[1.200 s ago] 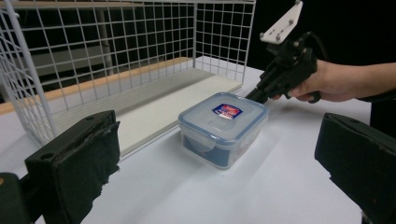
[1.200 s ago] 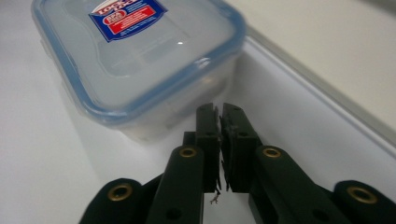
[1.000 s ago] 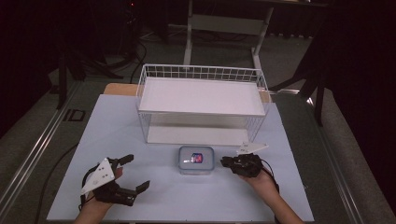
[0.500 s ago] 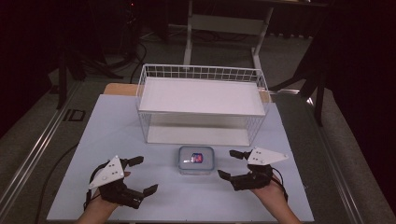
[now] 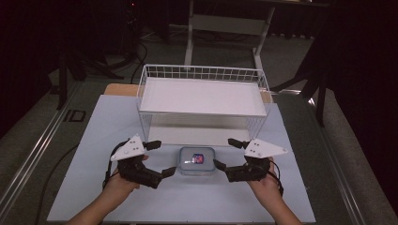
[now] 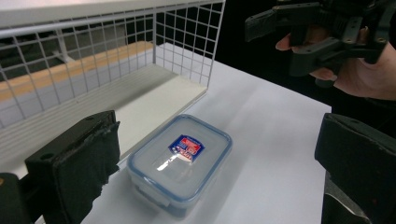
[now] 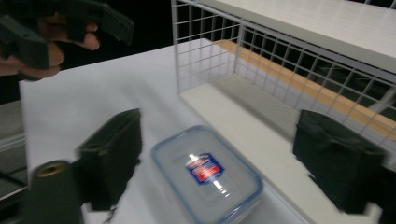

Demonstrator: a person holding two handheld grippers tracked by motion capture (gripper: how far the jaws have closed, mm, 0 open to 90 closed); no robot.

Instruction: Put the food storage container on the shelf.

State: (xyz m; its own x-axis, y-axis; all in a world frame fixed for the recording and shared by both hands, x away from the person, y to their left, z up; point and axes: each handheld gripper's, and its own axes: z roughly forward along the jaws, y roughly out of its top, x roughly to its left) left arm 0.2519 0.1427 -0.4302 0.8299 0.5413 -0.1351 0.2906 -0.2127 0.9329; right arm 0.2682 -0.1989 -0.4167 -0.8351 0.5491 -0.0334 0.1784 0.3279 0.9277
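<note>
The table (image 5: 84, 140) has a pale white top. A white wire rack (image 5: 202, 96) stands on its far half, its flat shelf raised over a low white base plate (image 5: 197, 136) that lies on the table. Just in front of the wire rack, near the middle of its front edge, a clear lidded container (image 5: 196, 161) with a blue rim and a red-and-blue label sits flat on the table. A strip of wooden edge (image 5: 119, 89) shows behind the wire rack's left corner.
</note>
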